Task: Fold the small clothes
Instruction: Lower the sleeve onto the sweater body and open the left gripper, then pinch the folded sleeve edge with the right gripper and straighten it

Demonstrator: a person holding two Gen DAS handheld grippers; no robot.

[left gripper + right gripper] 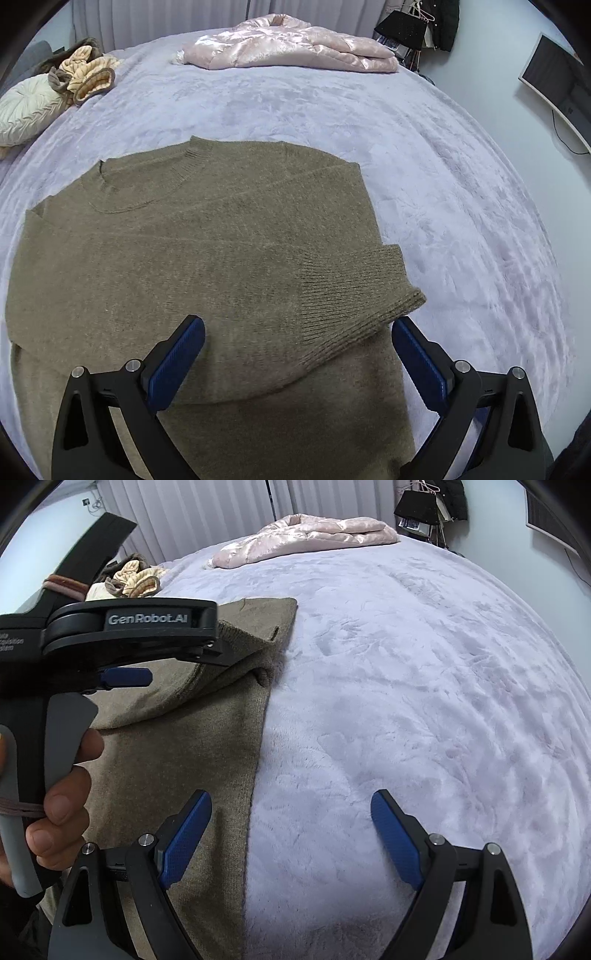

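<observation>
An olive-brown knit sweater lies flat on the lavender bedspread, collar at the far side. One sleeve is folded across the body, and its ribbed cuff reaches the sweater's right edge. My left gripper hangs open just above this sleeve, a blue pad on either side of the cuff and neither pressing on it. In the right wrist view the sweater fills the left side. My right gripper stands open over its straight right edge, nothing held. A hand holds the left gripper's handle there.
A pink quilted jacket lies at the bed's far edge. A cream pillow and a tan plush garment sit at the far left. A monitor stands by the wall on the right. Bare bedspread stretches right of the sweater.
</observation>
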